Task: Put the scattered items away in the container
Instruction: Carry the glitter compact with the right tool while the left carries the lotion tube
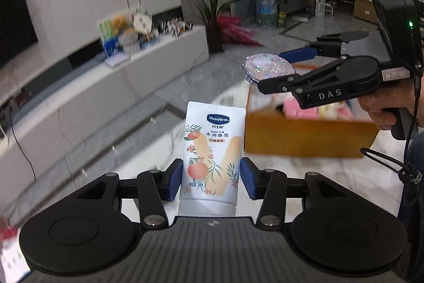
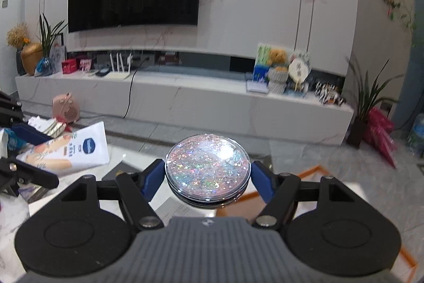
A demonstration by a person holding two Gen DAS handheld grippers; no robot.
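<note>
— Holding both items clear of the marble table (image 1: 331, 177), I judge, so each can go over the wooden box (image 1: 304, 137) wall. Left gripper (image 1: 210, 181) is clamped on the Vaseline tube (image 1: 212, 150), blue pads at three and nine o'clock of it.

— And the other?

— Right gripper (image 2: 208, 175) is clamped on the glitter compact (image 2: 208, 169), held flat by its rim. The box sits at about four o'clock of the compact; its contents are blurred, possibly pink packets.
</note>
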